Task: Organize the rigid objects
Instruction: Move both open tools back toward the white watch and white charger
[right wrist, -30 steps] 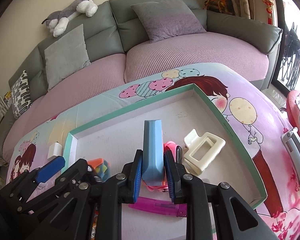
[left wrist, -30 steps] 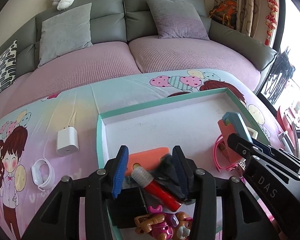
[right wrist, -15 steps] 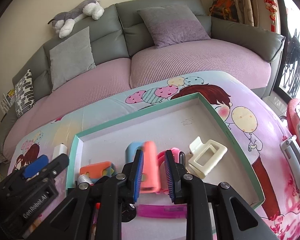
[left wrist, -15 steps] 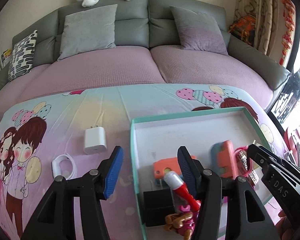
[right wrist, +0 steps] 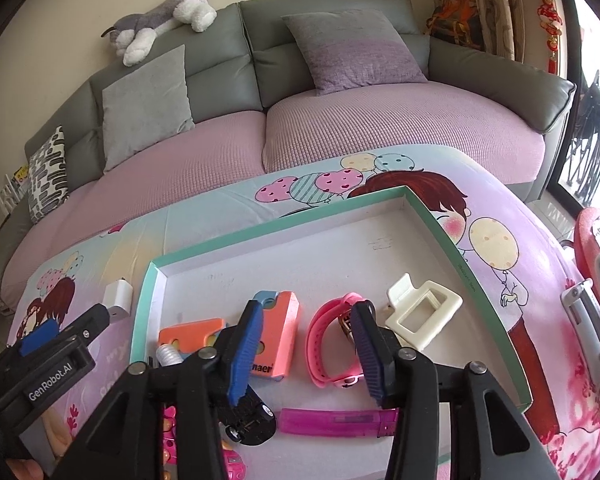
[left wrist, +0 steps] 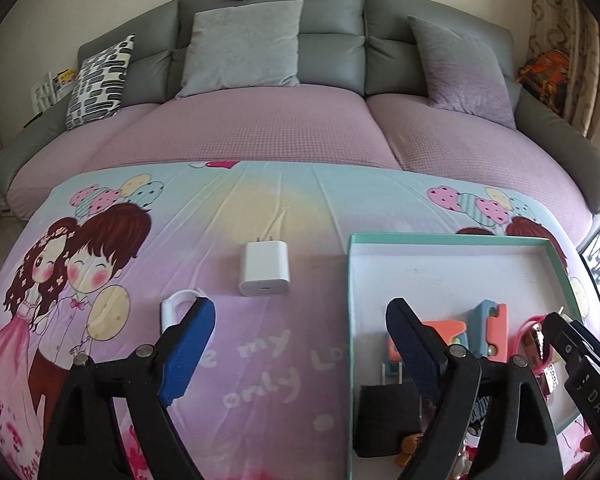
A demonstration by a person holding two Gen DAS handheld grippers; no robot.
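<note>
Now | L gripper (left wrist: 300, 344) wide, empty | R gripper (right wrist: 304, 348) apart, empty | toy car (right wrist: 248, 420) half-hidden

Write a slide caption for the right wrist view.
Open right gripper above teal tray holding coral-blue block, pink watch.

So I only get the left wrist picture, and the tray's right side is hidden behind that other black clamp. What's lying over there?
Observer: A cream hair claw clip, lying on the floor of the tray near its right wall.
Visitor: Anything nearer the front edge?
Observer: A long translucent magenta bar, lying crosswise.
Visitor: Is that other clamp holding something?
Observer: No. The right gripper is open. Its jaws have just been opening, and the pink watch lies on the tray floor below the gap, not gripped.
</note>
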